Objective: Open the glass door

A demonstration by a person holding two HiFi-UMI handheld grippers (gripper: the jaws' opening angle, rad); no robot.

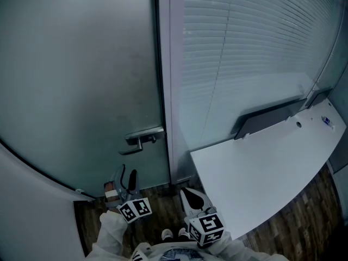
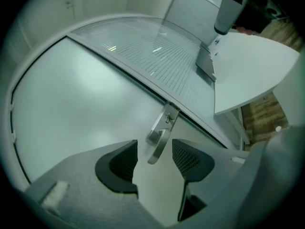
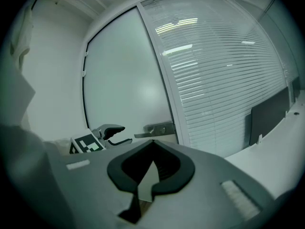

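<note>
Office corner: frosted glass door (image 1: 81,80) on the left, metal door frame (image 1: 171,91) beside it, slatted blinds (image 1: 244,48) behind the glazing on the right, white desk (image 1: 261,173) under them, wood floor (image 1: 157,200) at your feet.

Door is closed. Its lever handle (image 1: 144,138) sits at the door's right edge, next to the frame, and lies level with its free end pointing left.

Your left gripper (image 1: 126,174) is near side of that handle and lined up on it. In the left gripper view the lever (image 2: 159,137) shows in the gap between the jaws, farther out. From the right gripper view the tips of the left gripper (image 3: 116,134) stop just short of the lever's free end (image 3: 138,135), no contact.

Pose: left gripper points at the door, roughly level, rolled so one jaw is above the other; white sleeve (image 1: 111,232) behind its marker cube (image 1: 136,209).

Left jaws are spread wide, holding nothing.

Your right gripper (image 1: 191,192) hangs back near the frame's foot, jaws pressed together, empty, well apart from the handle.
</note>
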